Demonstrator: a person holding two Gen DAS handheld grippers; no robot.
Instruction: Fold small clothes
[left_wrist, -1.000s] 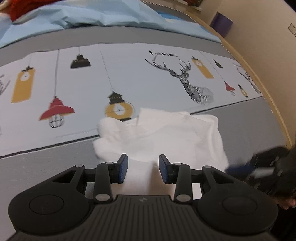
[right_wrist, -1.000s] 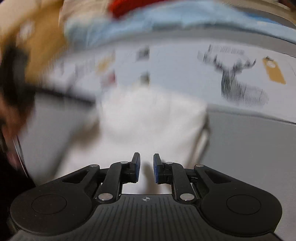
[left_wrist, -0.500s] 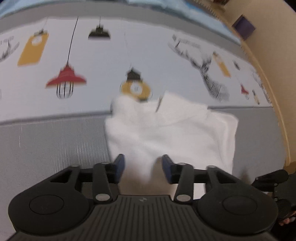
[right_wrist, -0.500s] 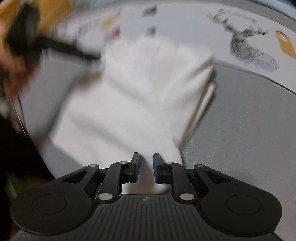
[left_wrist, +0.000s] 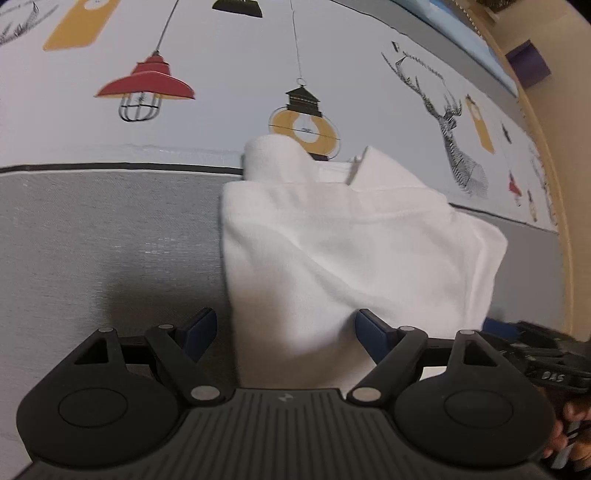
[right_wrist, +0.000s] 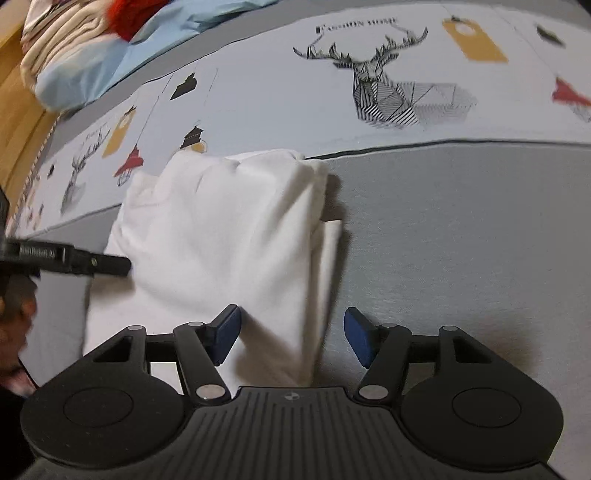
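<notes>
- We see a small white garment (left_wrist: 354, 251) lying folded on a bed, mostly on the grey band of the bedsheet (left_wrist: 110, 240), its far end reaching over the black stripe onto the pale band printed with lamps and deer heads.
- Our left gripper (left_wrist: 284, 328) points steeply down at the garment's near end. Its jaws are opening and stand wide; the garment's near left edge lies between the blue fingers (left_wrist: 201, 326), but neither pad presses on it.
- Our right gripper (right_wrist: 291, 332) hangs over the garment's (right_wrist: 221, 236) near right edge. Its jaws are opening too; the left finger (right_wrist: 229, 326) is over the cloth and the right one over bare grey sheet, gripping nothing.
- In the right wrist view one arm of the left gripper (right_wrist: 74, 258) reaches in from the left, touching the cloth's left edge.
- A heap of light blue bedding (right_wrist: 122, 55) lies at the far end of the bed.
</notes>
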